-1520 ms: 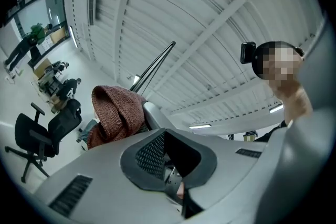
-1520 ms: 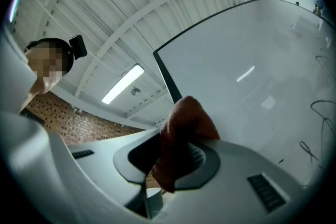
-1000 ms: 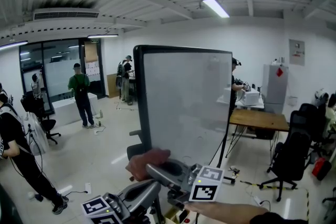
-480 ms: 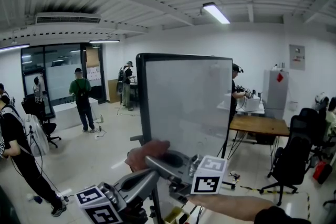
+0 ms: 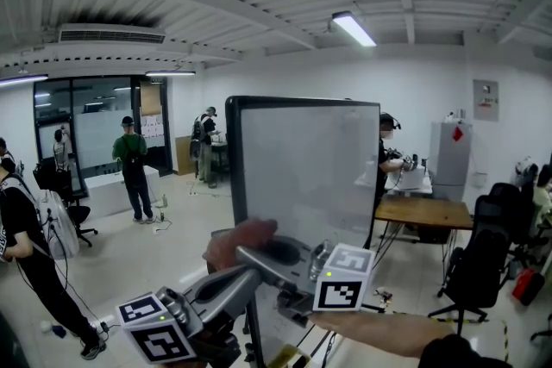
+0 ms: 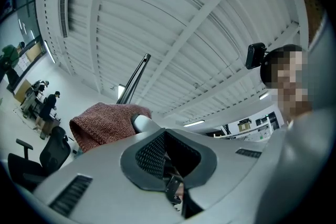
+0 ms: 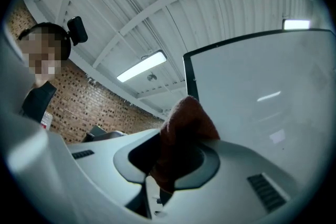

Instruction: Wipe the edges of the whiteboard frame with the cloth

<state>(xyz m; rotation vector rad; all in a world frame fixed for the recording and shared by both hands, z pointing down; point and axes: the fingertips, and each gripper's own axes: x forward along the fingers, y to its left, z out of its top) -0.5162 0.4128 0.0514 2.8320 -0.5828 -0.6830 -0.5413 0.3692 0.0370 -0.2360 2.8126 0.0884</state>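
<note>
Currently right gripper [image 5: 252, 256] clamps the cloth [image 7: 186, 123] near the whiteboard [image 5: 310, 177] frame's [image 5: 235, 168] left edge; left gripper [image 5: 237, 284] closed, empty. Press flat, slide steadily.

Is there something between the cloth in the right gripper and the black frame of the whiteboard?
Nothing visible does. The cloth, held in the right gripper, sits close before the left edge of the whiteboard frame; whether they touch I cannot tell.

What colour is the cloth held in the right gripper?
Reddish-brown knitted cloth; best lit in the left gripper view.
</note>
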